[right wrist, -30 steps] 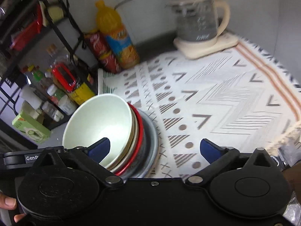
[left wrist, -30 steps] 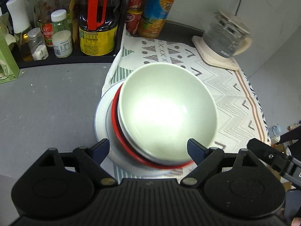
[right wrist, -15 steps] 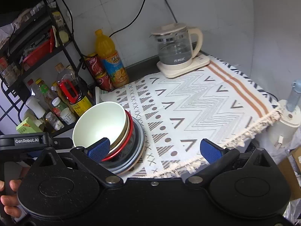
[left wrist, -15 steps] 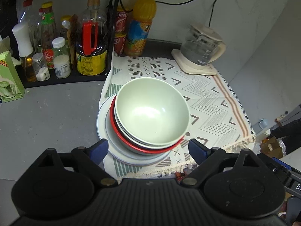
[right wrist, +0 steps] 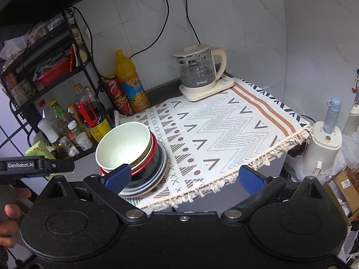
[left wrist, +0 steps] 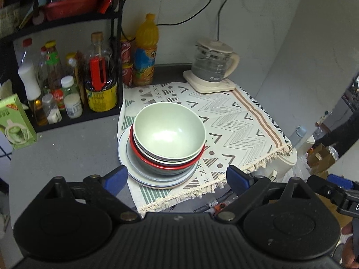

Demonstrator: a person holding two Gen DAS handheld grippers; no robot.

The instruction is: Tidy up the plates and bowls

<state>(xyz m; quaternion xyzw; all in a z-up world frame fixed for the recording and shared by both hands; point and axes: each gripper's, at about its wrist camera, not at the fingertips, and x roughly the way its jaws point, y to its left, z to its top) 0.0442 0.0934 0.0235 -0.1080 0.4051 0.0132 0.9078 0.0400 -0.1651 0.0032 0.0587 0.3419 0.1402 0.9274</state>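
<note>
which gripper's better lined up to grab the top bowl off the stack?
Left, probably. The left gripper is open with the bowl centred ahead between its fingers; for the right gripper, also open, the stack sits off by one finger.

On your left gripper's body [right wrist: 36, 164], seen at the left edge of the right wrist view, you can read "GenRobot.AI" in white letters. The glass kettle [right wrist: 197, 71] carries white Chinese characters low on its front, reading 万利达, with small level marks above them too fine to read. The orange drink bottle [right wrist: 131, 83] has a blue label with Chinese characters you cannot make out. The red cans [right wrist: 115, 89] beside it bear white Chinese lettering, also unclear. The labels on the sauce bottles [left wrist: 102, 83] and the green carton [left wrist: 15, 121] are too blurred to read.
</note>
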